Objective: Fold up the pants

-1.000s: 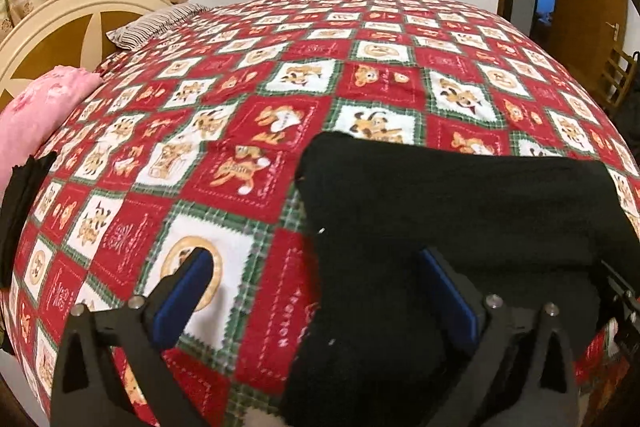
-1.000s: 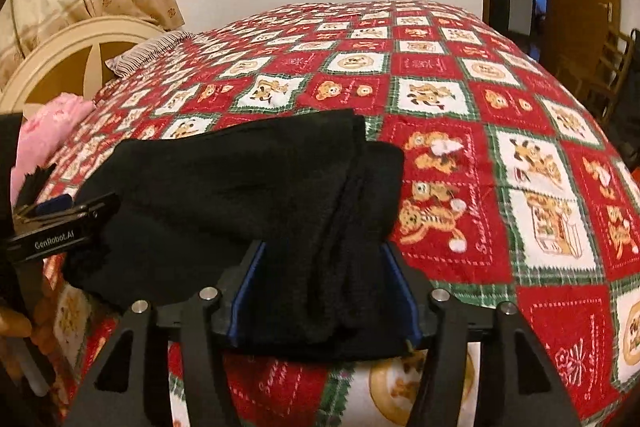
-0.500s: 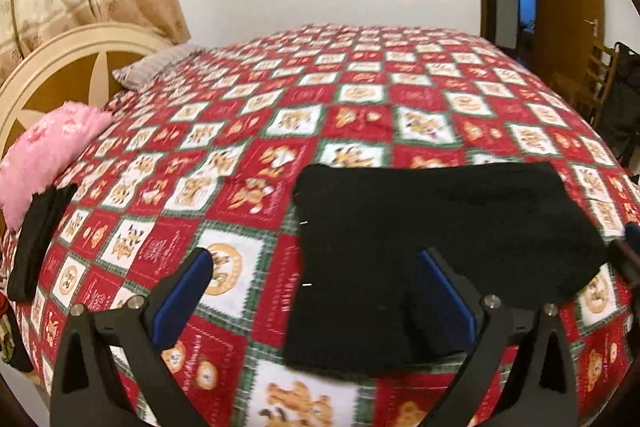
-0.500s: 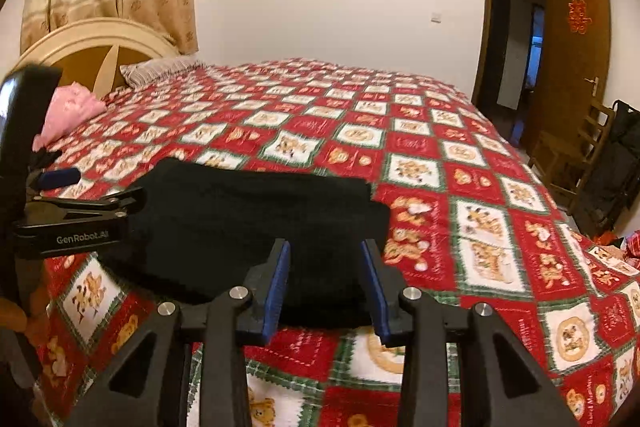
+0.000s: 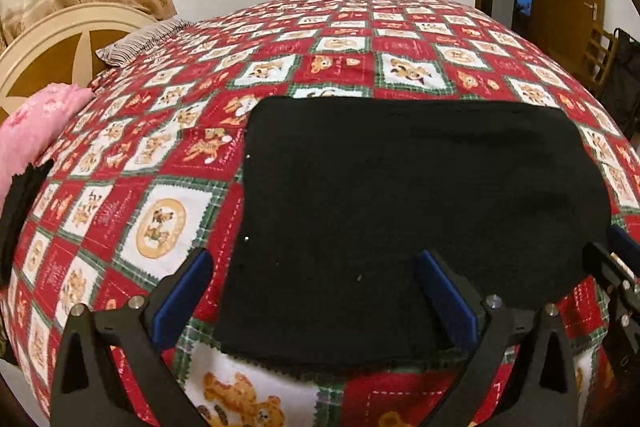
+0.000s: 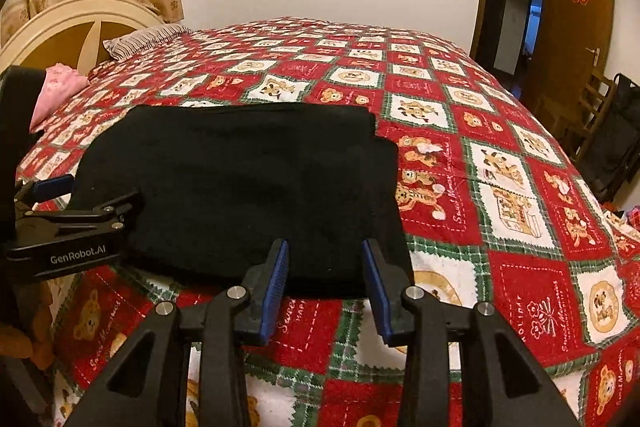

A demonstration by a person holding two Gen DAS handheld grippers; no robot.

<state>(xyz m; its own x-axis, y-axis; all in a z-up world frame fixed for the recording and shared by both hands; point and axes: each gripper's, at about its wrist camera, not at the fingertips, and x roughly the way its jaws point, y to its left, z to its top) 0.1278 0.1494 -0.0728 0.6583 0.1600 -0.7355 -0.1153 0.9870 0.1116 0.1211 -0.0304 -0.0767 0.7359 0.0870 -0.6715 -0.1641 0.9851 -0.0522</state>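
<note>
The black pants [image 5: 408,187] lie folded into a flat rectangle on the red patterned bedspread [image 5: 160,223]; they also show in the right wrist view [image 6: 240,183]. My left gripper [image 5: 316,267] is open wide and empty, hovering over the near left part of the fabric. My right gripper [image 6: 325,259] is open and empty, its fingertips at the near right edge of the pants. The left gripper shows at the left of the right wrist view [image 6: 80,203]. The right gripper's tip shows at the right edge of the left wrist view [image 5: 616,251].
A pink pillow [image 5: 36,127] and a striped pillow [image 5: 140,41] lie near the cream headboard [image 5: 60,43]. A dark item [image 5: 20,203] hangs at the bed's left edge. A wooden door [image 6: 576,15] and a chair [image 6: 592,107] stand at the right.
Both grippers have pulled back and up from the pants. The right gripper has narrowed its opening and holds nothing. The pants lie flat where they were.
</note>
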